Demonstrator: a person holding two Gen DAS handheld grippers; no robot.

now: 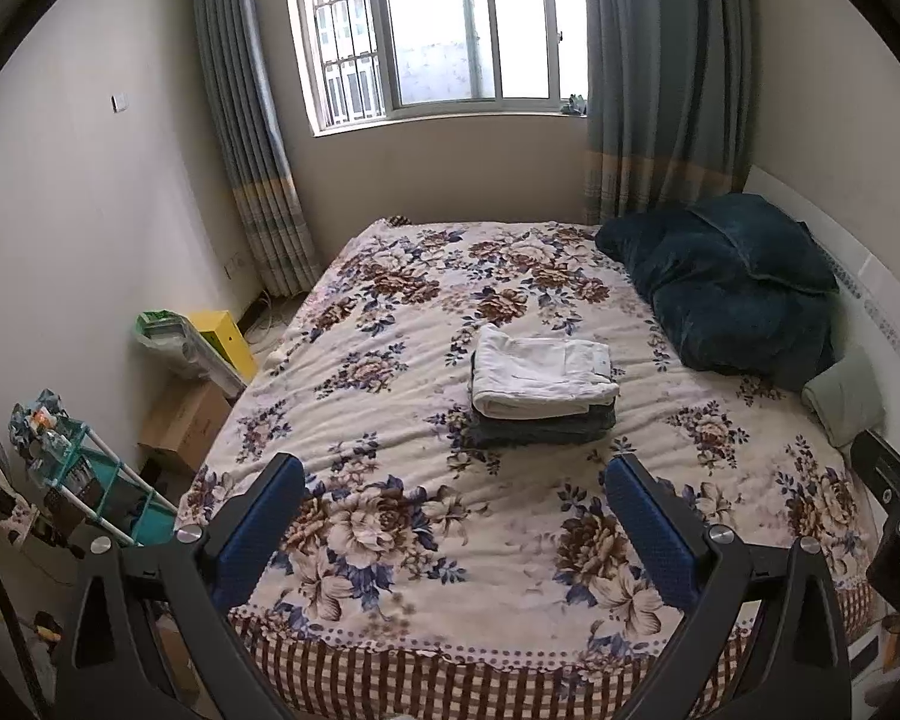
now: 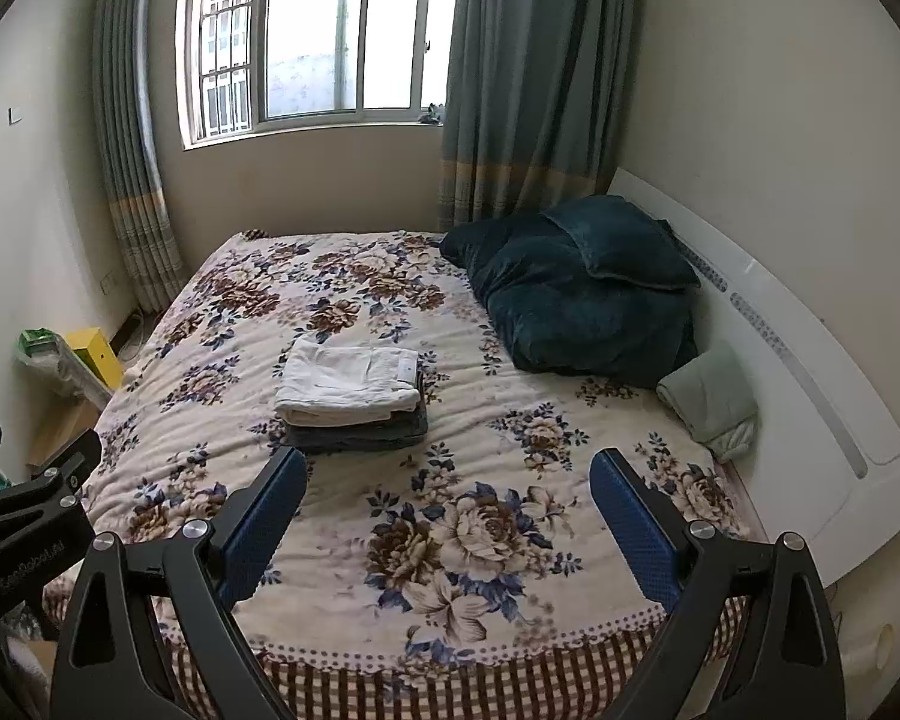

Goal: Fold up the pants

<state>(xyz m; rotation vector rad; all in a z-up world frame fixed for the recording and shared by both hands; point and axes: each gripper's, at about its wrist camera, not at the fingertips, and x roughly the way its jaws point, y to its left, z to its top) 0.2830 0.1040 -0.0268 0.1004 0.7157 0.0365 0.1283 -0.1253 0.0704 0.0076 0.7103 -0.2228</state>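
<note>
Folded white cotton pants [image 1: 543, 378] lie atop folded grey garments [image 1: 543, 426] mid-bed on the floral bedspread [image 1: 390, 510], long axis running three to nine o'clock. Left gripper [image 1: 453, 516] and right gripper [image 2: 447, 513] hover below at six o'clock, well apart, blue-padded fingers [image 1: 258, 522] released, spread wide, empty.

Daylight enters through the window [image 1: 444, 30] at the far wall, and its panes are blown out to near white in both views. The room is evenly, softly lit, with cool tones. The bed [image 1: 390, 372] shows only faint shadows along the wrinkles of its cover. Fisheye distortion bends the walls and curtains [image 1: 246, 138] strongly toward the edges, and black vignette fills the corners. The centre is fairly sharp; detail softens slightly toward the rim.
</note>
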